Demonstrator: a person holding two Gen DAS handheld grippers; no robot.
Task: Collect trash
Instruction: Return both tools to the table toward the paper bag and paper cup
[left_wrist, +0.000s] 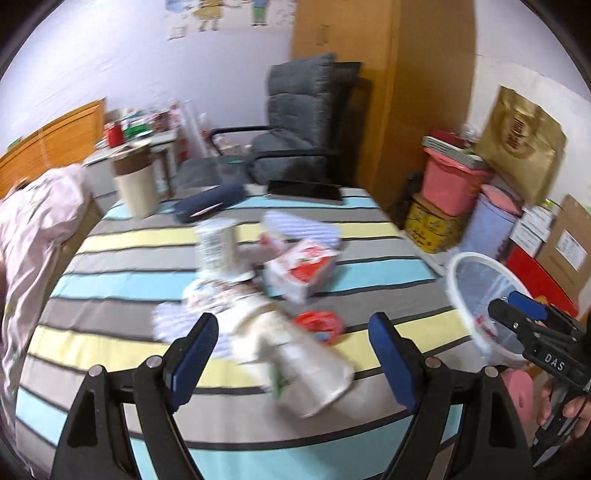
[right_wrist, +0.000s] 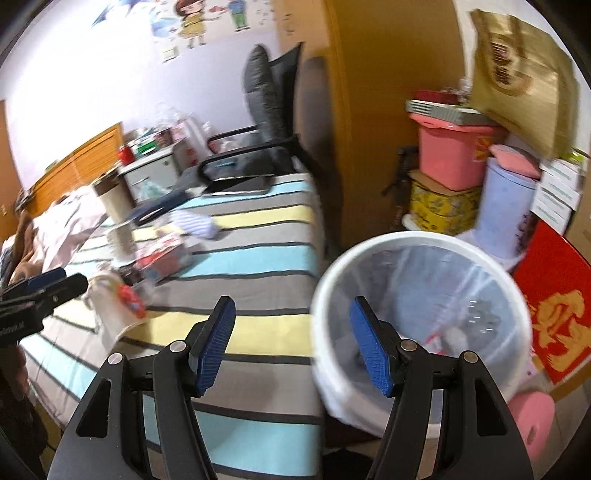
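Both sets of fingers are spread wide with nothing between them: my left gripper (left_wrist: 293, 354) hangs over the pile on the bed, my right gripper (right_wrist: 293, 347) sits above the bed edge, next to the bin.

Left to right, from the left wrist view:
- Tall beige cup (left_wrist: 135, 184) upright at the far left of the striped bedspread (left_wrist: 110, 280). Probably not trash, so I'd skip it.
- White cup (left_wrist: 218, 245) standing mid-bed, blurred.
- Crumpled paper bag (left_wrist: 306, 365), closest to my left fingers and lying on its side. I judge it the first pick.
- Red-and-white carton (left_wrist: 301, 271) just behind it.
- Red wrapper (left_wrist: 319, 325) flat on the cloth, just right of the bag.
- White bin (right_wrist: 421, 314) with a clear liner on the floor off the right edge of the bed; a few scraps seem to be in it already.

How I'd do the step:
- Bring the left fingers down across the bag's narrower width, not its length. It is light and will skid if nudged.
- Close slowly. It will crush, so stop at a firm hold.
- Keep the pads clear of the bedspread, or I'll pinch fabric and drag the rest of the pile.
- Leave the flat wrapper for a low, angled pinch later.
- Keep the right gripper out of the carry path to the bin.
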